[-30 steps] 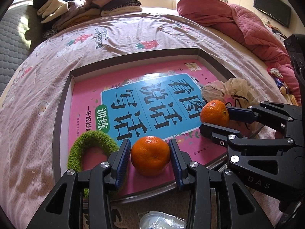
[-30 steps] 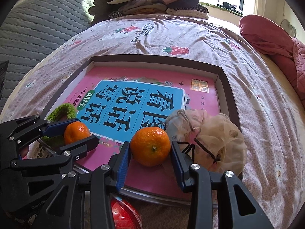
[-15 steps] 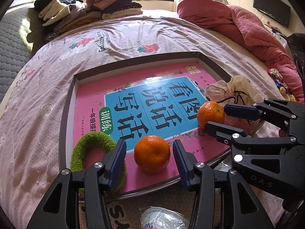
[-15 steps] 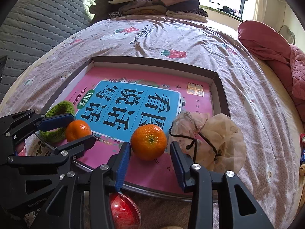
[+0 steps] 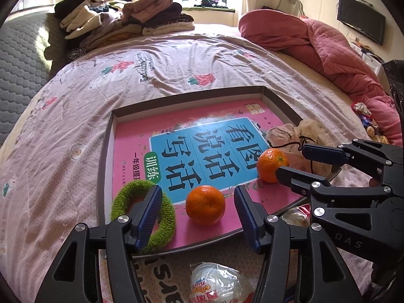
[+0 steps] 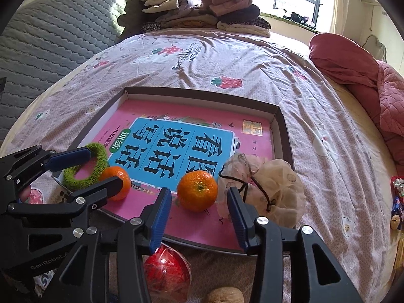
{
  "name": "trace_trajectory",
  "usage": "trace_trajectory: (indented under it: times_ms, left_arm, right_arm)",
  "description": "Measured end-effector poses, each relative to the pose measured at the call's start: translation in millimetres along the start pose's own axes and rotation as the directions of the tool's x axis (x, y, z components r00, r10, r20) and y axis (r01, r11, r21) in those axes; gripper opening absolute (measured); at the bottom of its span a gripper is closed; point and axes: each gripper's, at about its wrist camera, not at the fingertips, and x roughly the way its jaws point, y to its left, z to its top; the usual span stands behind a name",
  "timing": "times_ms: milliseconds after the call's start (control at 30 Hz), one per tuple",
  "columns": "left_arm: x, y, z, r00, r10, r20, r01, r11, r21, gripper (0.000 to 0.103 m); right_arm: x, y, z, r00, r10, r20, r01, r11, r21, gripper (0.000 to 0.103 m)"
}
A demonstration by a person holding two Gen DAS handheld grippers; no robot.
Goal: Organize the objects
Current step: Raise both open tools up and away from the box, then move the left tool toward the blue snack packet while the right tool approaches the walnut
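Two oranges rest on a pink-and-blue book (image 5: 202, 146) inside a shallow brown tray (image 5: 104, 166) on the bed. My left gripper (image 5: 197, 193) straddles the near orange (image 5: 205, 204); its jaws are opening and the blue pads stand clear of the fruit. My right gripper (image 6: 199, 192) straddles the other orange (image 6: 197, 193), jaws also opening, pads not touching. Each gripper shows in the other's view: the right gripper (image 5: 290, 160) by its orange (image 5: 271, 164), the left gripper (image 6: 104, 166) by its orange (image 6: 117, 181).
A green scrunchie (image 5: 121, 199) lies at the tray's near left and a beige mesh pouch (image 6: 275, 184) on its right rim. A white wrapped snack (image 5: 217, 282), a red wrapped ball (image 6: 166, 270) and a walnut (image 6: 226, 295) lie nearer me. Folded clothes (image 5: 121, 22) and a red quilt (image 5: 315, 40) sit far back.
Both grippers' jaws have spread wider around their oranges, and both have pulled back and up a little. The oranges stay where they were on the book.
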Motion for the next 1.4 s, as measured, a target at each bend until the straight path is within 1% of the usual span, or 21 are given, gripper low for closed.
trace_trajectory:
  times_ms: [300, 367, 433, 533, 633, 767, 1067, 1200, 1400]
  left_arm:
    - [-23.7, -2.1, -1.8, 0.999, 0.007, 0.036, -0.007, 1.000, -0.001, 0.062]
    - [-28.1, -3.1, -2.7, 0.999, 0.010, 0.039, -0.010, 1.000, 0.004, 0.064]
    - [-32.5, -3.7, -3.8, 0.999, 0.014, 0.044, -0.014, 1.000, 0.004, 0.068]
    - [-39.4, -3.8, -5.5, 0.998, 0.016, 0.053, -0.016, 1.000, 0.000, 0.069]
    - [-44.7, -3.9, -7.6, 0.998, 0.018, 0.060, -0.018, 1.000, -0.005, 0.069]
    - [-51.1, -5.1, -9.9, 0.998, 0.015, 0.067, -0.014, 1.000, -0.010, 0.069]
    - [-64.5, -2.3, -12.3, 0.996, 0.026, 0.089, -0.023, 0.999, -0.026, 0.070]
    - [-70.7, -1.9, -13.3, 0.994, 0.028, 0.104, -0.025, 0.999, -0.025, 0.070]
    - [-79.7, -2.9, -14.3, 0.992, 0.031, 0.122, -0.028, 0.999, -0.030, 0.070]
  right_arm:
    - [-17.5, 2.4, -2.4, 1.000, -0.003, 0.031, 0.002, 1.000, 0.017, 0.046]
    - [-21.7, 2.6, -3.8, 0.999, -0.006, 0.038, 0.005, 1.000, 0.020, 0.046]
    - [-25.0, 2.5, -4.9, 0.999, -0.005, 0.042, 0.004, 1.000, 0.025, 0.046]
    - [-30.2, 2.7, -6.8, 0.999, 0.000, 0.054, -0.001, 0.999, 0.032, 0.046]
    - [-35.3, 2.3, -8.5, 0.998, 0.004, 0.066, -0.006, 0.999, 0.037, 0.047]
    - [-42.2, 2.5, -11.3, 0.997, 0.011, 0.079, -0.014, 0.999, 0.046, 0.052]
    - [-54.7, 5.4, -14.3, 0.995, 0.012, 0.103, -0.018, 0.998, 0.055, 0.053]
    - [-62.2, 7.4, -15.0, 0.992, 0.009, 0.129, -0.016, 0.998, 0.055, 0.054]
    - [-72.8, 5.9, -15.3, 0.988, 0.009, 0.153, -0.019, 0.998, 0.064, 0.057]
